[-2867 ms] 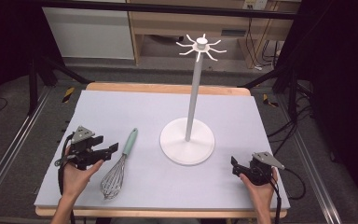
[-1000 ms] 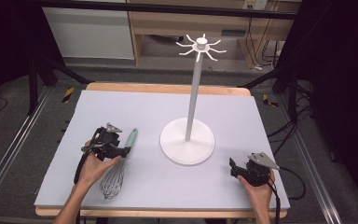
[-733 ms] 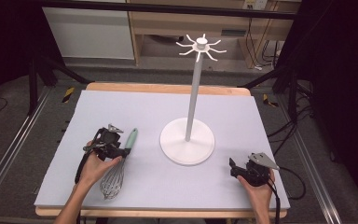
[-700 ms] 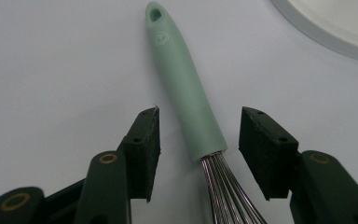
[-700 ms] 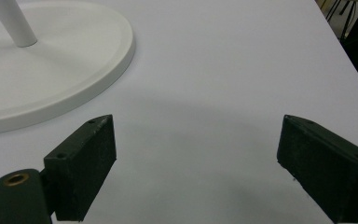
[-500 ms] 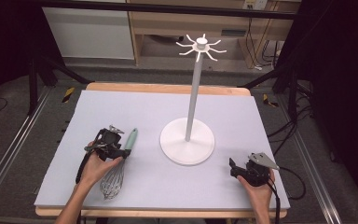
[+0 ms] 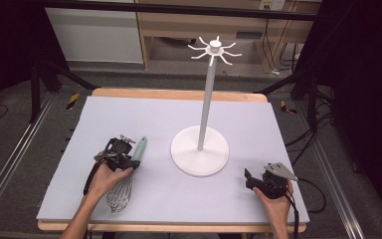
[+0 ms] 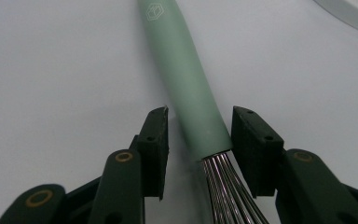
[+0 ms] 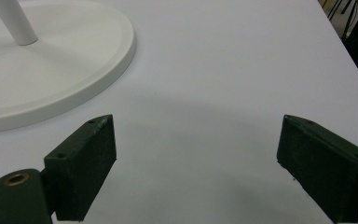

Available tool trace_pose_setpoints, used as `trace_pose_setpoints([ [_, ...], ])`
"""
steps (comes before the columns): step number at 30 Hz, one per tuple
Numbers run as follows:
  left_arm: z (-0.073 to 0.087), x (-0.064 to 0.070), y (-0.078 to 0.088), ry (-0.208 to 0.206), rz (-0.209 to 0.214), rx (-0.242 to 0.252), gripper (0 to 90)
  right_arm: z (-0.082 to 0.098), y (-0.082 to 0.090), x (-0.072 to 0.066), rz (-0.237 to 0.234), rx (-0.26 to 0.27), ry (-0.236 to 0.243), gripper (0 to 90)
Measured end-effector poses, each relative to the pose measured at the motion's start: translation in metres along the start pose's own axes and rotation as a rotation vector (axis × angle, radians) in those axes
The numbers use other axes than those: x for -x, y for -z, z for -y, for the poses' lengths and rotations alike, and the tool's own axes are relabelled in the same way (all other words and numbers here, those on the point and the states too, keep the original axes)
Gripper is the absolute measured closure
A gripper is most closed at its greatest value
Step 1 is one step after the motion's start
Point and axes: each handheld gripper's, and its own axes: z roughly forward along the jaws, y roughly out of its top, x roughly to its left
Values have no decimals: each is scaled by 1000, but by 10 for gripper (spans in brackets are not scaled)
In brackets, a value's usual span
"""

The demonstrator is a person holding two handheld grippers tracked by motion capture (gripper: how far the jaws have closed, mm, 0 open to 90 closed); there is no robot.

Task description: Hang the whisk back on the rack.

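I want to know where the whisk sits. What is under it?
The whisk lies flat on the grey mat. Nothing else shows beneath it. The left gripper and its hand cover the middle of the whisk in the high view, so that stretch of mat is hidden there.

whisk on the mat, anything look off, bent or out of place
Nothing stands out. The whisk lies flat on the grey mat, wires unbent, its green handle between the left gripper's jaws, which have just been closing; one still stands clear of it. The white hook stand is upright. The right gripper is open and empty.
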Motion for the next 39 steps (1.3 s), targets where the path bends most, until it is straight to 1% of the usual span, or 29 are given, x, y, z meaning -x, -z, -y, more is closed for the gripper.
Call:
trace_pose_setpoints([
  [4, 0, 0, -2, 9, 8, -6, 597, 0, 0, 0, 0, 0, 2, 125],
  [11, -2, 0, -6, 19, 14, -26, 607, 0, 0, 0, -1, -1, 3, 125],
  [16, -3, 0, -8, 41, 23, -38, 615, 0, 0, 0, -4, -4, 1, 126],
  [20, -4, 1, -9, 33, 15, -46, 618, 0, 0, 0, -1, -4, 4, 126],
  [23, -5, 0, -9, 36, 14, -51, 623, 0, -1, 0, -3, -5, 6, 126],
  [24, -5, 0, -9, 49, 14, -50, 626, 0, -1, 0, -3, -6, 4, 126],
  [28, -5, -1, -8, 62, 17, -59, 634, 0, -1, 0, -4, -6, 7, 127],
  [33, -7, 0, -8, 69, 12, -67, 642, 0, -1, 0, -5, -6, 7, 127],
  [35, -7, 0, -8, 63, 7, -71, 653, 0, -1, 0, -6, -6, 6, 128],
  [37, -7, 0, -7, 58, 9, -77, 667, 0, -1, 0, -6, -6, 6, 128],
  [39, -7, 0, -6, 57, 20, -77, 672, 0, -1, 0, -6, -6, 6, 128],
])
